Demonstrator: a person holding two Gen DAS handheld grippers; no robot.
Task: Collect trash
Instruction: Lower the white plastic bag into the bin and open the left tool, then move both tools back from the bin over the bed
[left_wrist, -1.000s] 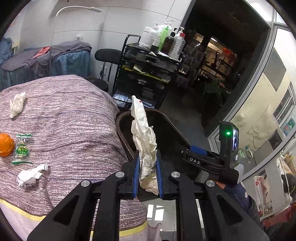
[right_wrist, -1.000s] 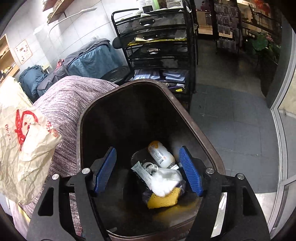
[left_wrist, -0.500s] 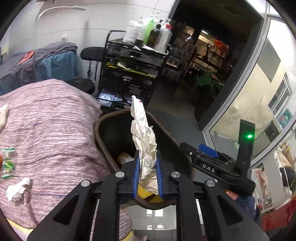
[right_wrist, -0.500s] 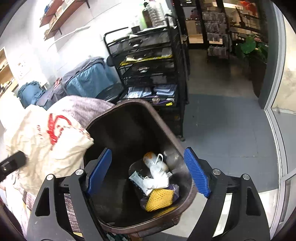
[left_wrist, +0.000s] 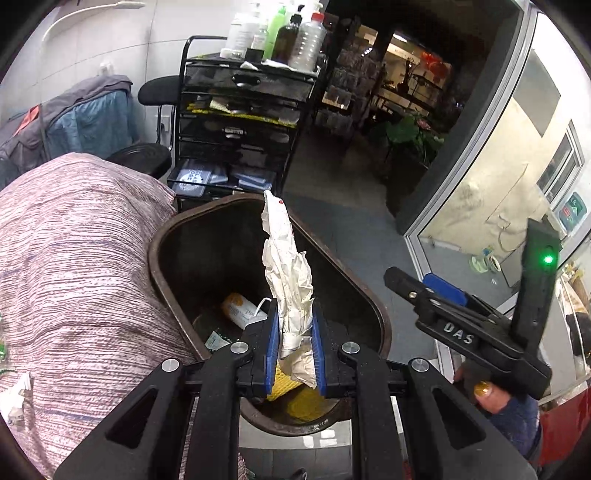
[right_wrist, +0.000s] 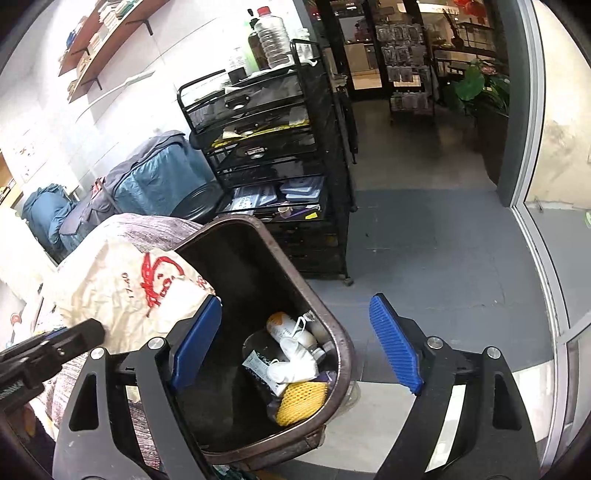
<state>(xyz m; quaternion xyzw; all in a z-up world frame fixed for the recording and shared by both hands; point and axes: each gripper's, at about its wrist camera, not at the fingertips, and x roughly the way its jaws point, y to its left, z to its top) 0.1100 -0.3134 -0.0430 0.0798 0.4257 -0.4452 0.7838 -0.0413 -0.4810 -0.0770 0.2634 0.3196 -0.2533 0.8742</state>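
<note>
Two tools over trash bin (left_wrist: 173, 273); left tool (left_wrist: 294, 345) pinching crumpled paper bag (left_wrist: 286, 273).

— The trash bin (left_wrist: 173, 236) is looked down into closely from the left wrist, beside the bed.
— From the right wrist, the same bin (right_wrist: 334, 317) and black trolley (right_wrist: 325, 155) are seen

Both views are bent strongly by fisheye distortion, and black vignetting is seen at the corners. Bright, even indoor light is thrown on the white tiled wall (left_wrist: 122, 40) at upper left, nearly washed out in the right wrist view. The doorway at upper centre is left dim. Glare is seen on the pale glossy floor strip (right_wrist: 532, 380) at lower right. The dark brown plastic bin (right_wrist: 258, 266) interior is shadowed. Focus is sharp.
</note>
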